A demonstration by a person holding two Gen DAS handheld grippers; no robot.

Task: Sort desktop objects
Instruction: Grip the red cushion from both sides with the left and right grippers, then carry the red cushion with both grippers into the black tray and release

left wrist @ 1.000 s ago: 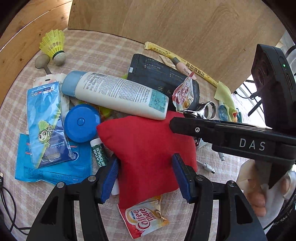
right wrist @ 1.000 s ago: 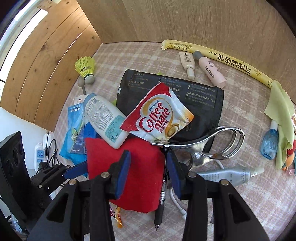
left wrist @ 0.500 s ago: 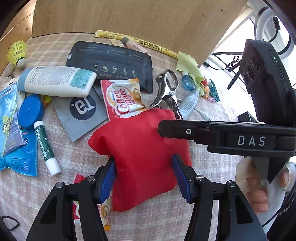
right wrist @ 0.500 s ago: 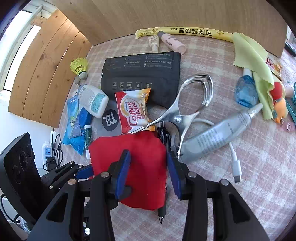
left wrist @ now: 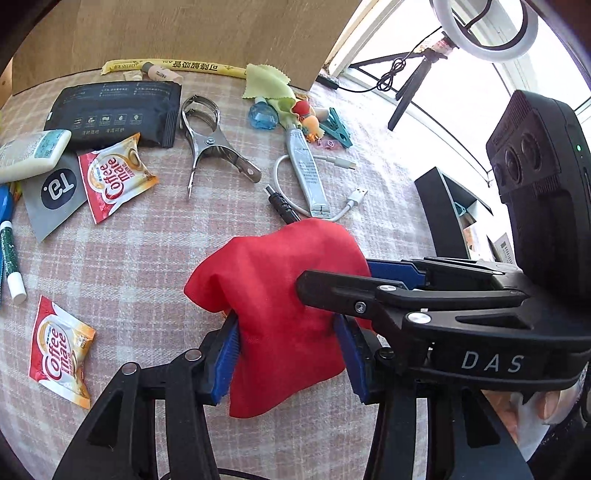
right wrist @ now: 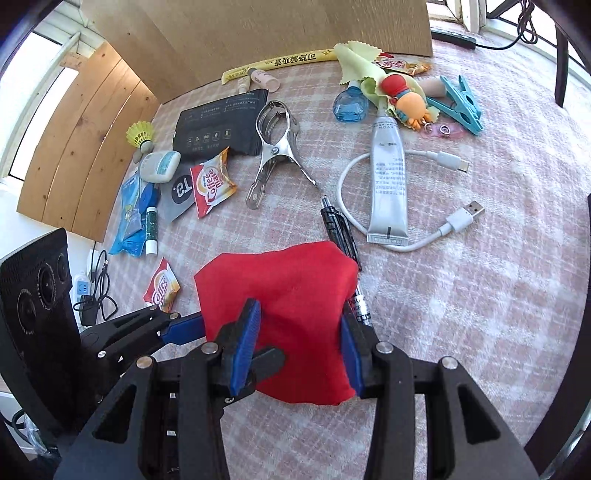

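Observation:
A red cloth bag is held by both grippers above the checked tablecloth. My left gripper is shut on its near edge. My right gripper is shut on the bag from the other side and shows in the left wrist view. A black pen lies partly hidden under the bag. Loose objects lie scattered behind: Coffee mate sachets, a metal clip, a grey tube.
A white USB cable, a black pouch, a blue bottle, a teal clothes peg, a yellow cloth and a shuttlecock lie on the table. A wooden board stands behind.
Both grippers have carried the red bag right and toward the near side, away from the pile. The sachets, metal clip and pen it covered are now exposed.

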